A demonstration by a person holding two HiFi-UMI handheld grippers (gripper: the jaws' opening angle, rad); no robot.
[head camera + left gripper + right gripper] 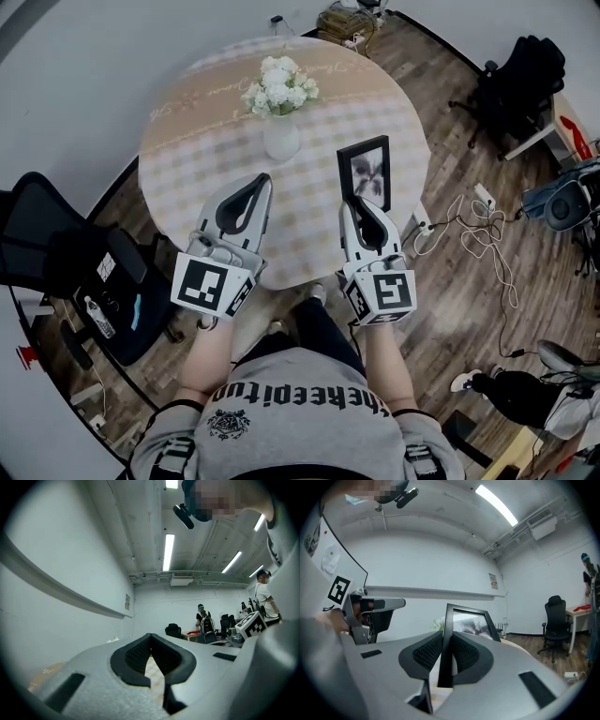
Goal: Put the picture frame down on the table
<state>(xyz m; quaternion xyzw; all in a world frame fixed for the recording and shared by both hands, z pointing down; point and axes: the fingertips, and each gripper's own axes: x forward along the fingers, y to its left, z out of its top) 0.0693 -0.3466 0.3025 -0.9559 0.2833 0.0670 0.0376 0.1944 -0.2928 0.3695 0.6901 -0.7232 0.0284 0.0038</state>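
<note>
The main risk sits in the grip itself: the right hand-held gripper (363, 208) is clamped on just one thin black side rail of the picture frame (364, 172), so the frame could twist or slip between the pads as it is lowered. If let go while standing on edge, it would likely topple flat onto its glazed face. The frame stands upright in the jaws, its lower part running down between the pads. Most of it rises above and ahead of the fingertips, with the picture turned toward the gripper's right in the right gripper view. Whether its bottom edge already touches the cloth I cannot tell. The left hand-held gripper (263, 180) hovers beside it with its jaw tips together and nothing between them; only chequered cloth shows through the gap. The frame is over the right-hand part of the round surface (187, 178), not far from its near rim, so a careless release or a slide on the tablecloth could send it onto the wooden floor (469, 281). Further off and to the left, the white vase (281, 138) of white flowers (279, 86) is near enough to be knocked by a sweeping motion.
</note>
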